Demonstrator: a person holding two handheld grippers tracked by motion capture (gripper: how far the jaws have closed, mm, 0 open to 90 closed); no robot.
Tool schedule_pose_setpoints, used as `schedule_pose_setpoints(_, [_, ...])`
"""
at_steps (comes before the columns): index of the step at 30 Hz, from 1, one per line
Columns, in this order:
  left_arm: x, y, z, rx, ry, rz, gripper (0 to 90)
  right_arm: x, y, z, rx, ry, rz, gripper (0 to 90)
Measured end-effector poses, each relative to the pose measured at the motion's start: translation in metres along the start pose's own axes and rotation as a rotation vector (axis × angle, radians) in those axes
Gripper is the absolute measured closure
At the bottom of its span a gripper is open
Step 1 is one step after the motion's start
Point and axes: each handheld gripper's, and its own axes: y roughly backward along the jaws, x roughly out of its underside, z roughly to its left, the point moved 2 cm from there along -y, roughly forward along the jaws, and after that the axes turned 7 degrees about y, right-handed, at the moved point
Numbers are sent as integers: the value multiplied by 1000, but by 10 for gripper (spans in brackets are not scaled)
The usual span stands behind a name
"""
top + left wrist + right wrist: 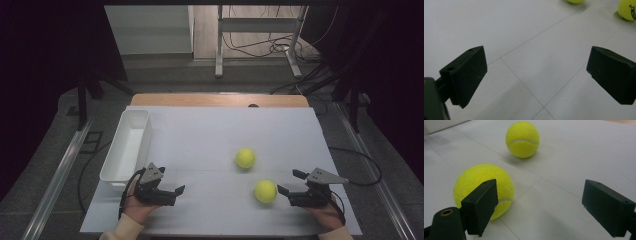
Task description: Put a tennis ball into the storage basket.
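Two yellow tennis balls lie on the white table top (215,135): a far ball (245,158) near the middle and a near ball (265,191) towards the front right. My right gripper (288,181) stands open just right of the near ball, with nothing between its jaws. In the right gripper view the near ball (482,188) sits partly behind the left jaw of the gripper (539,207), and the far ball (522,139) lies beyond. My left gripper (171,181) is open at the front left over bare table. In its own view the left gripper (536,72) holds nothing, and both balls (627,10) (575,1) peek in at the top right.
A long white bin (127,145) stands along the table's left edge, just behind the left hand. The wooden rim of the table (220,100) shows at the far side. Cables and a metal stand (260,45) are on the floor beyond.
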Motion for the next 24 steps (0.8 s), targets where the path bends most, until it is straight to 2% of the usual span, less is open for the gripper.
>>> schedule_pose_setpoints(2, [-2,-2,-2,14,1,5,41,0,0,0,4,1,1,141])
schedule_pose_setpoints(6, [-5,-4,-7,18,-23,19,39,0,-1,-1,3,0,0,141])
schedule_pose_setpoints(15, [-20,-11,-14,41,-36,19,39,0,0,-1,7,1,-2,142])
schedule_pose_setpoints(24, [-35,-26,-25,69,-66,46,40,1,0,0,13,3,10,142])
